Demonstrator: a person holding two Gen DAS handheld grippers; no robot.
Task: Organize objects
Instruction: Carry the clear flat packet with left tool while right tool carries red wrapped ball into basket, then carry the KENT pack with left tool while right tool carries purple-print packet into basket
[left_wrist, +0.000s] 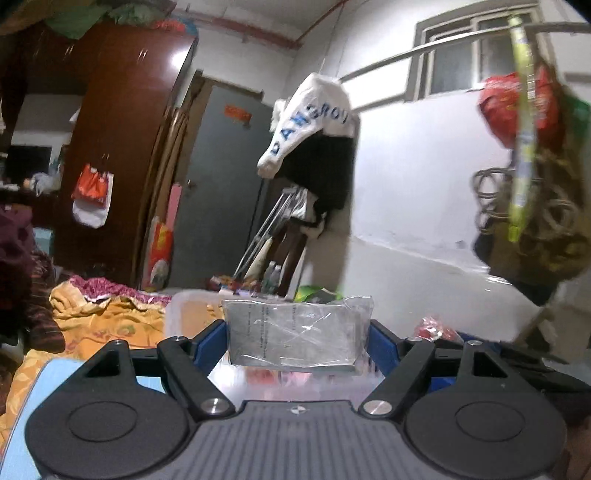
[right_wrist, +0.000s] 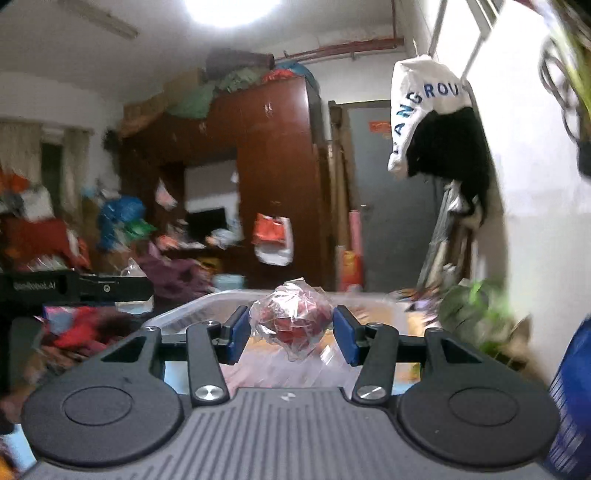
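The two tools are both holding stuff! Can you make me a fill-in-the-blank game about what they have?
1. The left tool holds a flat grey packet wrapped in clear ____.
2. The right tool holds a round bundle whose colour is ____.
3. Behind both tools sits a clear plastic ____.
4. The hanging white garment has letters coloured ____.

Missing words: plastic; red; bin; blue

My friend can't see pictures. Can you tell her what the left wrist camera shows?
The left gripper holds a flat grey packet in clear plastic between its blue fingers, above a clear plastic bin. Behind are an orange bedspread, a brown wardrobe and a white hanging garment.
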